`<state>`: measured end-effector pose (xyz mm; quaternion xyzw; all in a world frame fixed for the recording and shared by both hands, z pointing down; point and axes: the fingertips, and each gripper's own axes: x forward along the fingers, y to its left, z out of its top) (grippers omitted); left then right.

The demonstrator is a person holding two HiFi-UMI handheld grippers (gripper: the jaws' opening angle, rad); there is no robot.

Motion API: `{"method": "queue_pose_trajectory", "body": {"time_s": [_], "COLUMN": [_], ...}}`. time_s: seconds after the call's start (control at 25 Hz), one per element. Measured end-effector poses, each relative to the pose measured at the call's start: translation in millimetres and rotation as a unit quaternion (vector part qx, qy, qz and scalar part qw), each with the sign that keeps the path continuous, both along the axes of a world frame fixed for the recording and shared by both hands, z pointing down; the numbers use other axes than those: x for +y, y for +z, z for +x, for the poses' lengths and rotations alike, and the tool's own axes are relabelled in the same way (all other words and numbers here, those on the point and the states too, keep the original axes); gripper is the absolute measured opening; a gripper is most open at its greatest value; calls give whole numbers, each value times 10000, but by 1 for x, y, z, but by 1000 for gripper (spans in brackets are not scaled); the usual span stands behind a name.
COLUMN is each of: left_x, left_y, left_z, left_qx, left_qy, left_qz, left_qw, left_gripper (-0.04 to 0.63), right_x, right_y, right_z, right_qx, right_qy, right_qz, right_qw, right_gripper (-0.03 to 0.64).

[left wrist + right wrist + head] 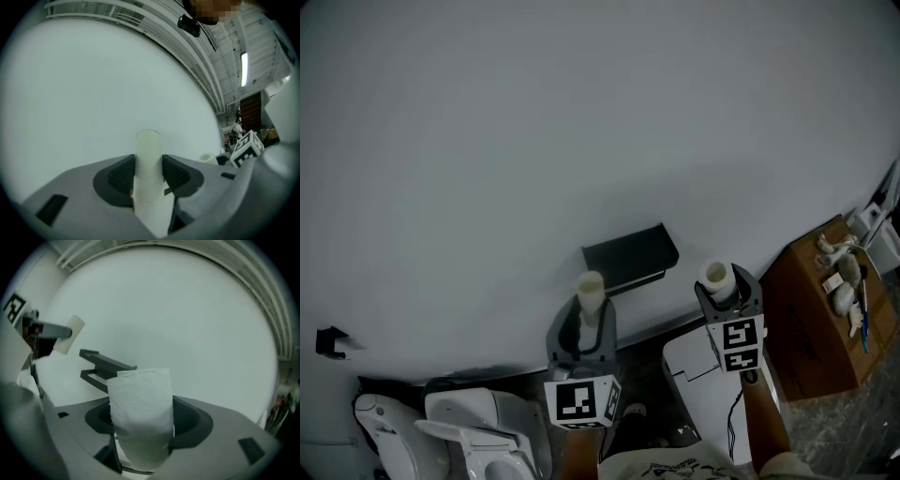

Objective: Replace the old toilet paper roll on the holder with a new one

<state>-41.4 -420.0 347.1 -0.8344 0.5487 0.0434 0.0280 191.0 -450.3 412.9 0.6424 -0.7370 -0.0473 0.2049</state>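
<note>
A black metal wall holder (630, 255) sits between the left gripper (592, 317), pinching a pale cardboard tube (591, 291), and the right gripper (727, 292), pinching a white paper roll (715, 276). A plain grey wall (581, 122) spreads wide above.

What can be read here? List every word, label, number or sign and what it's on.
No readable text in any view.
Left cube: black-and-white square pattern only, no letters or digits.
Right cube: the same kind of pattern, no text.
Box: any print is too small to make out.
</note>
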Motion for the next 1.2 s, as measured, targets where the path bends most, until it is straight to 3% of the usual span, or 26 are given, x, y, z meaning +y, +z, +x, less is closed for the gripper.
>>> {"method": "queue_pose_trajectory", "body": {"time_s": [0.12, 0.24, 0.32, 0.48, 0.56, 0.64, 0.72, 0.96, 1.2], "left_x": [-1, -2, -4, -6, -7, -8, -8, -8, 1], "left_y": [0, 0, 1, 1, 2, 3, 3, 7, 7], "left_z": [-4, -11, -14, -15, -16, -19, -20, -30, -61], "left_qx": [-1, -48, -88, -139, -186, -162, -83, -135, -180], "left_qy": [-2, -82, -127, -119, -159, -211, -231, -337, -525], "left_qz": [-1, -20, -39, -16, -33, -78, -116, -182, -153], "left_qw": [10000, 10000, 9999, 9998, 9997, 9996, 9996, 9992, 9983], "left_gripper": [186, 186, 186, 186, 186, 186, 186, 186, 186], "right_x": [-20, -35, -44, -57, -61, -63, -65, -68, -65], "right_y": [12, 24, 31, 45, 51, 54, 56, 61, 61], "right_z": [10, 12, 13, 7, 3, -2, -3, -20, -55], "right_qx": [1310, 2414, 3156, 4597, 5050, 5309, 5415, 5294, 5287], "right_qy": [-78, -203, -234, -292, -320, -349, -369, -437, -519], "right_qz": [-21, -58, -42, 50, 138, 240, 298, 389, 560], "right_qw": [9913, 9702, 9486, 8876, 8624, 8464, 8394, 8463, 8454], "right_gripper": [316, 316, 316, 316, 316, 316, 316, 316, 316]}}
